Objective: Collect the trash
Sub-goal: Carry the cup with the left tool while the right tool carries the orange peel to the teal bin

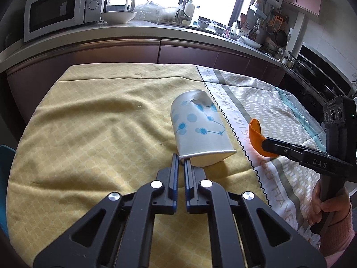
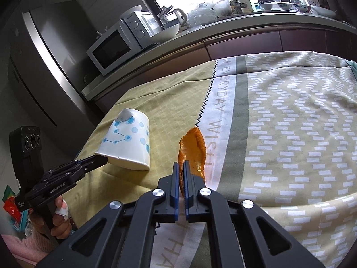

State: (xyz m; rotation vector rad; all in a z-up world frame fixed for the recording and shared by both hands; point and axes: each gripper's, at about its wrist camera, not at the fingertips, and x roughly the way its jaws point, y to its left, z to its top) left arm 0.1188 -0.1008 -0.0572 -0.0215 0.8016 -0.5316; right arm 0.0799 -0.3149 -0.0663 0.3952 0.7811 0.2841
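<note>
A dented white paper cup with blue dots [image 1: 198,125] is held by its rim in my left gripper [image 1: 181,159], which is shut on it and holds it tilted above the yellow cloth. The cup also shows in the right wrist view [image 2: 128,140], with the left gripper [image 2: 101,159] at its rim. My right gripper [image 2: 182,164] is shut on a piece of orange peel [image 2: 193,147] and holds it above the table. In the left wrist view the peel [image 1: 256,136] sits at the right gripper's tip [image 1: 266,146].
The table is covered with a yellow cloth [image 1: 89,134] and a patterned grey-green cloth [image 2: 290,134]. A counter behind holds a microwave [image 1: 58,9], a bowl [image 1: 118,16], a kettle and dishes. A steel fridge [image 2: 44,62] stands at the left.
</note>
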